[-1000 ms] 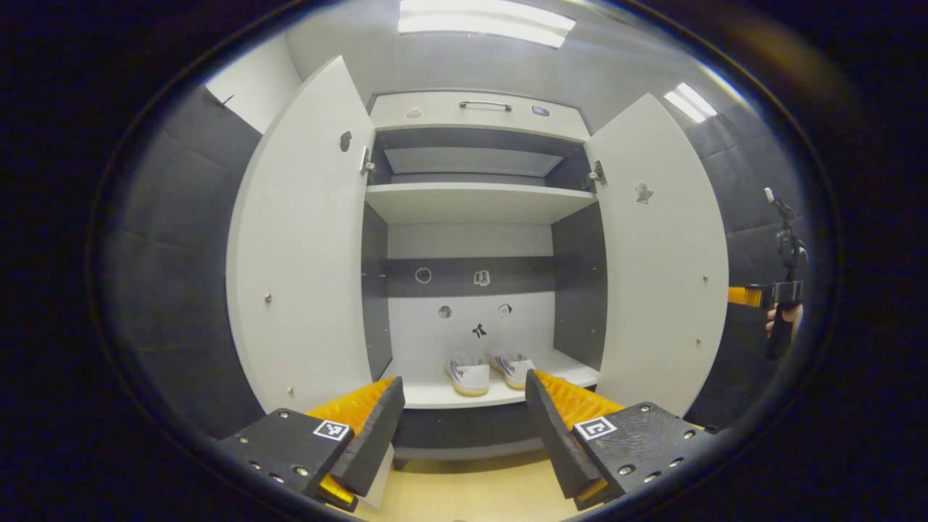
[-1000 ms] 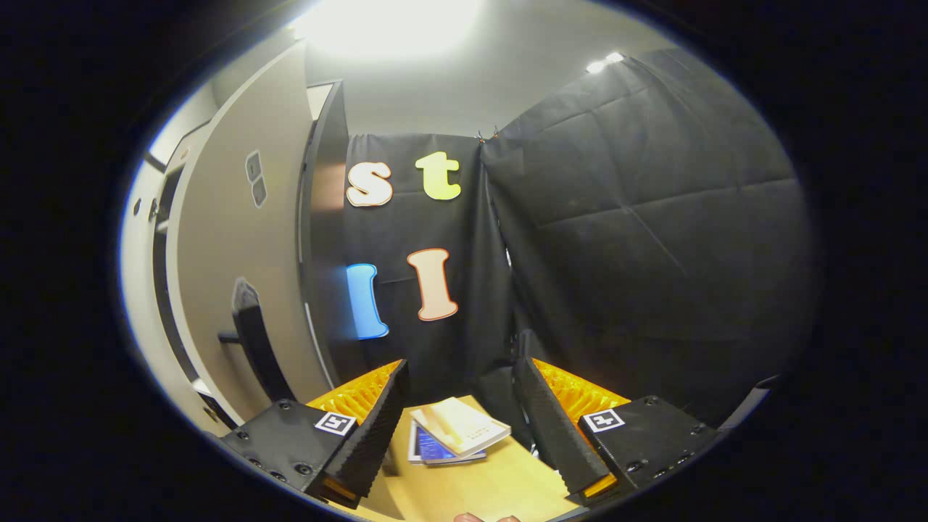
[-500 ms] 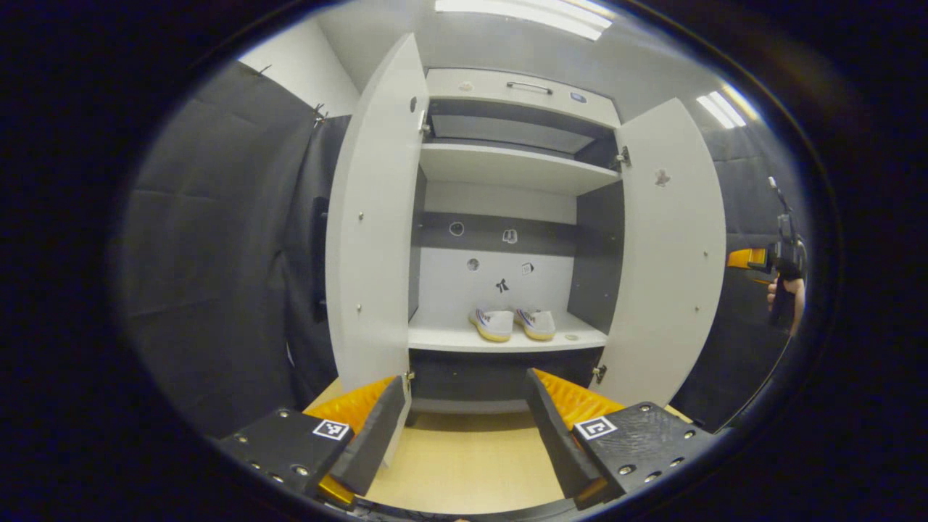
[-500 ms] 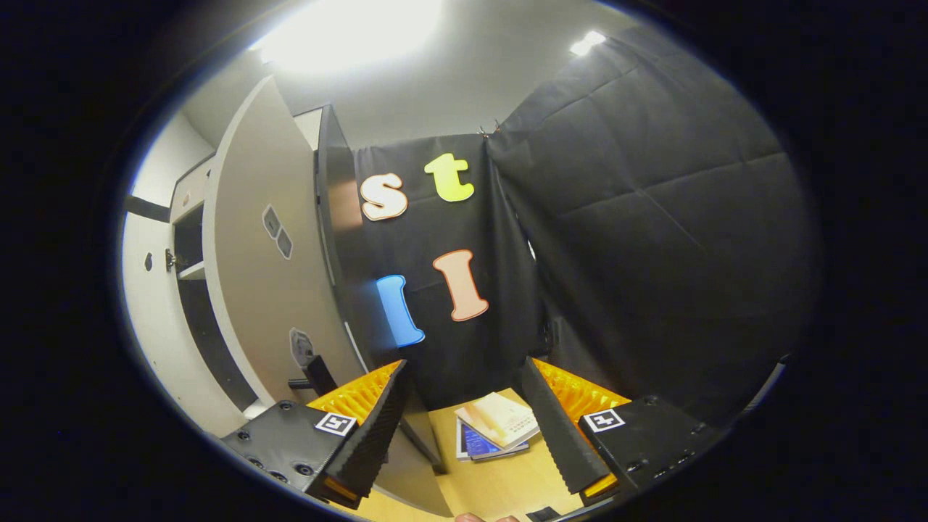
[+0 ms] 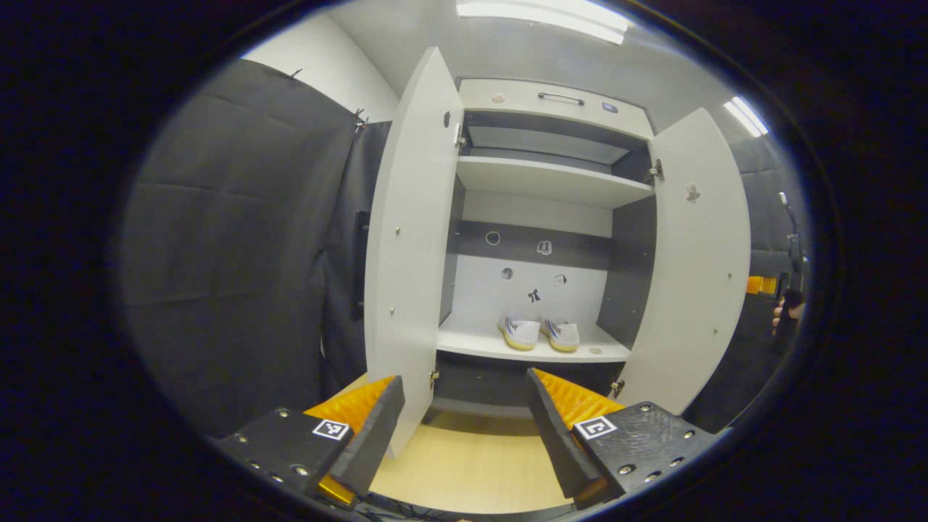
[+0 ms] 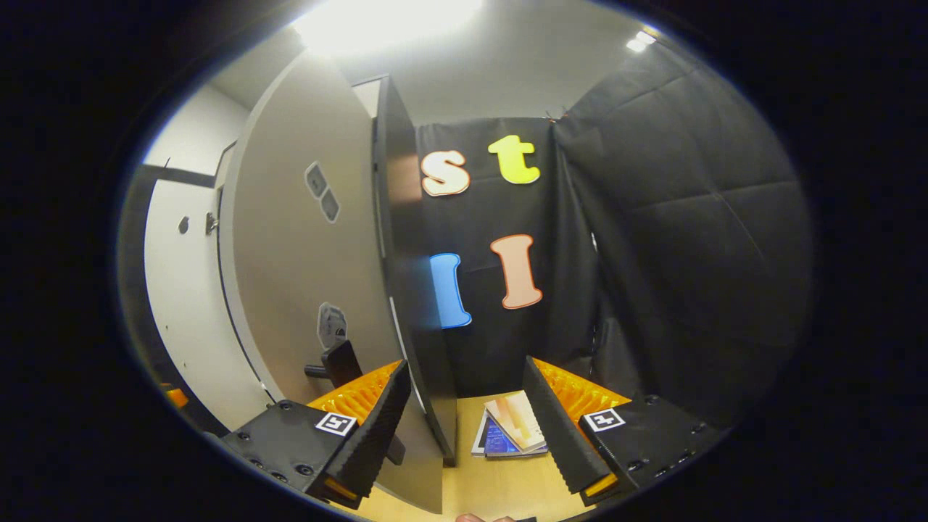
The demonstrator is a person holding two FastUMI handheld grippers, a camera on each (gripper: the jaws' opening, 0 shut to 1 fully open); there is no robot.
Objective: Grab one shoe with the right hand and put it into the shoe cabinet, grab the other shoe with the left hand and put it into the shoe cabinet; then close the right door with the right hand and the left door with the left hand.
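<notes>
Right hand-held gripper [image 6: 464, 428] spread wide, nothing held; right door [image 6: 304, 261] edge between fingers; books [image 6: 511, 433] beyond.

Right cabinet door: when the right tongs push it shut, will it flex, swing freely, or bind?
The right door is a tall flat panel, so it is probably stiff and should swing as one piece. It hangs on hinges, so a push near its free edge likely turns it easily. The smooth face may let the open right tongs slide.

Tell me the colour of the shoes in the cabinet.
White with yellowish soles: the shoes show best in the left gripper view.
</notes>
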